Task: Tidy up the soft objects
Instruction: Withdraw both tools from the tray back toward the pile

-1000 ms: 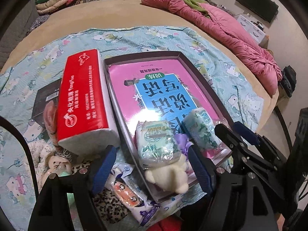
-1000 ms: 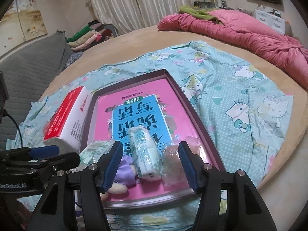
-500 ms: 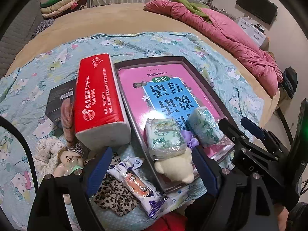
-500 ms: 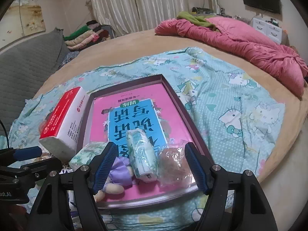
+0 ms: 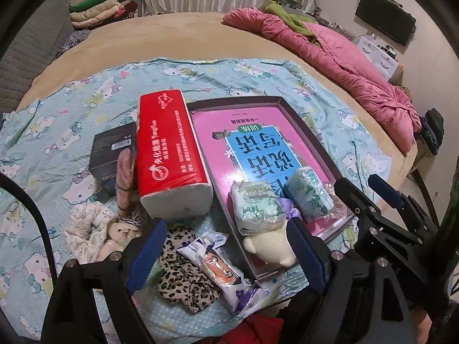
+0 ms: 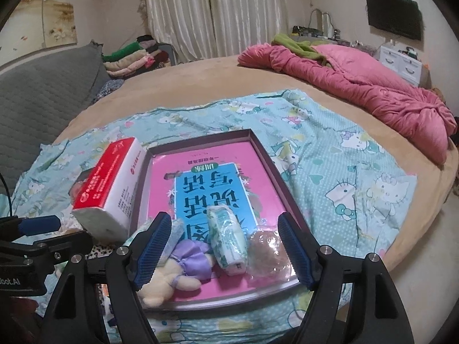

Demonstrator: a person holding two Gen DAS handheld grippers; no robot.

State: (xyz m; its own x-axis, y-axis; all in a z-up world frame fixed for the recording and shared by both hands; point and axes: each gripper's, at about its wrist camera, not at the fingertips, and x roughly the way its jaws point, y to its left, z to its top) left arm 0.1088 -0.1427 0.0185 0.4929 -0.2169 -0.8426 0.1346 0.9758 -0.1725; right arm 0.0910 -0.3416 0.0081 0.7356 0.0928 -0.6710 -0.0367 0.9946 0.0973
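Observation:
A shallow dark-rimmed box (image 5: 298,114) (image 6: 266,154) with a pink book cover inside lies on the Hello Kitty cloth. At its near end lie two green tissue packs (image 5: 256,205) (image 5: 308,193) (image 6: 228,243), a cream plush toy with a purple dress (image 5: 269,243) (image 6: 189,261) and a clear bag with something brown (image 6: 268,255). A red tissue pack (image 5: 169,152) (image 6: 106,192) lies left of the box. My left gripper (image 5: 226,255) is open and empty above a leopard cloth (image 5: 183,278) and a snack packet (image 5: 218,266). My right gripper (image 6: 223,250) is open and empty over the box's near end.
A black box (image 5: 113,150), a pink scrunchie (image 5: 124,172), a small doll (image 5: 120,233) and a white lacy cloth (image 5: 86,226) lie left of the red pack. A pink quilt (image 6: 358,77) lies at the bed's far right. Folded clothes (image 6: 132,57) are stacked behind.
Both grippers have pulled back and up from the box; the view is wider. The left gripper has shifted left, over the leopard cloth and packet. Nothing was picked up.

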